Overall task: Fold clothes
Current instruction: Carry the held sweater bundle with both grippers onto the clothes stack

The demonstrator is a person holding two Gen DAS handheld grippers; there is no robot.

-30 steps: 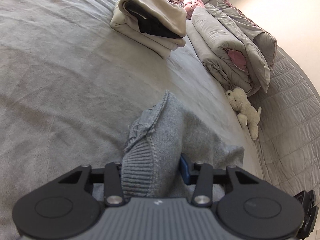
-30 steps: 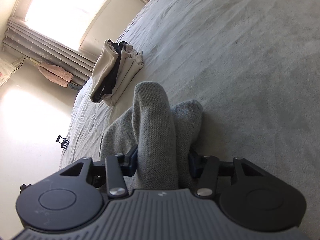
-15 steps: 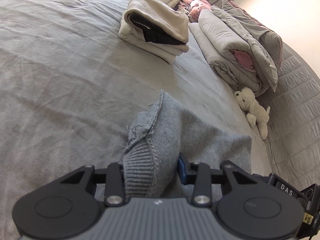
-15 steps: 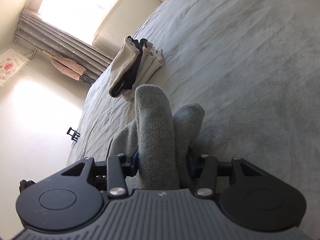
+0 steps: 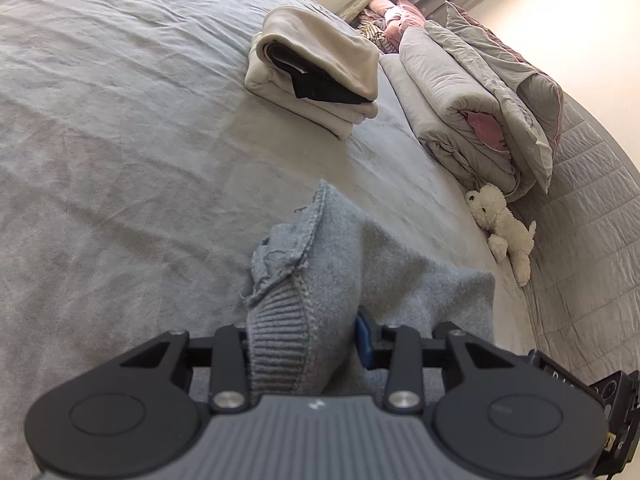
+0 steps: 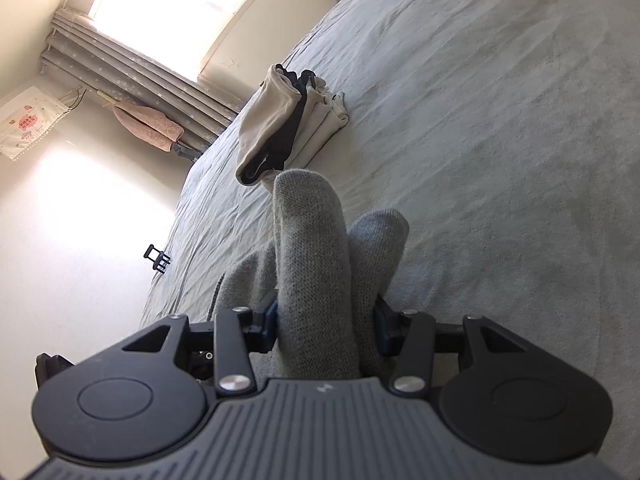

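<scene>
Grey knit fills both wrist views: the grey sweater [image 5: 320, 280] is bunched up between the jaws of each gripper. The left gripper [image 5: 302, 344] pinches a wad that shows the ribbed hem and a frayed seam, its blue pad pressed into the fabric on one side. The right gripper [image 6: 326, 320] clamps two thick rolls of the same sweater [image 6: 312, 248], with pads tight against both flanks. The rest of the sweater trails down onto the grey bedspread [image 5: 100, 140].

Compared with a second ago, both grips are unchanged and neither set of jaws has shifted noticeably. The views have tipped: in the left one the folded stack of beige and black clothes [image 5: 316, 68] now sits lower and nearer the centre, and more of the folded duvet [image 5: 460, 92] and the white plush toy [image 5: 502, 232] shows. In the right view the same stack [image 6: 288, 124] has slid lower toward the held knit, and the window [image 6: 184, 4] and curtains [image 6: 136, 72] show more fully.
</scene>
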